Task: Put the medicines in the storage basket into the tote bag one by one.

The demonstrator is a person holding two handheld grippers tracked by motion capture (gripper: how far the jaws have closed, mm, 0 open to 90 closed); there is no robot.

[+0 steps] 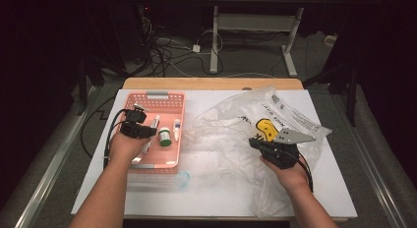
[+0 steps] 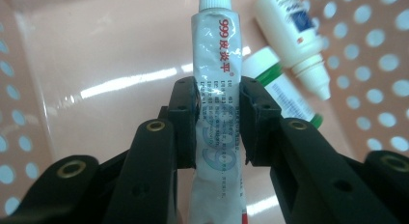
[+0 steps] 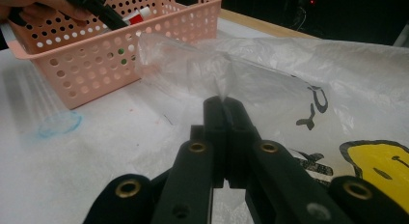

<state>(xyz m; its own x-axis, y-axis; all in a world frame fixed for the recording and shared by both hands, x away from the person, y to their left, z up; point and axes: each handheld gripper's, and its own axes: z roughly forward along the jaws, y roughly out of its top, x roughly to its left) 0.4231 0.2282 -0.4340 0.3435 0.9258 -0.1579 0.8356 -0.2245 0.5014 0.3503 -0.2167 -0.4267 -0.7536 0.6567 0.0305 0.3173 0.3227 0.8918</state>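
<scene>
Two grips: your left gripper (image 2: 219, 122) clamps the "999" ointment tube (image 2: 218, 89) inside the pink basket (image 1: 169, 102); your right gripper (image 3: 224, 108) pinches the clear plastic bag (image 3: 289, 84).

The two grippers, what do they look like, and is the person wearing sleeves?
Both grippers, left and right, are black with brass-coloured rivets on the jaw arms. Black cables trail from each. The right carries a grey three-cornered plate. The forearms are bare, with no sleeves.

left gripper (image 2: 219, 120) clamped, right gripper (image 3: 225, 110) closed
</scene>
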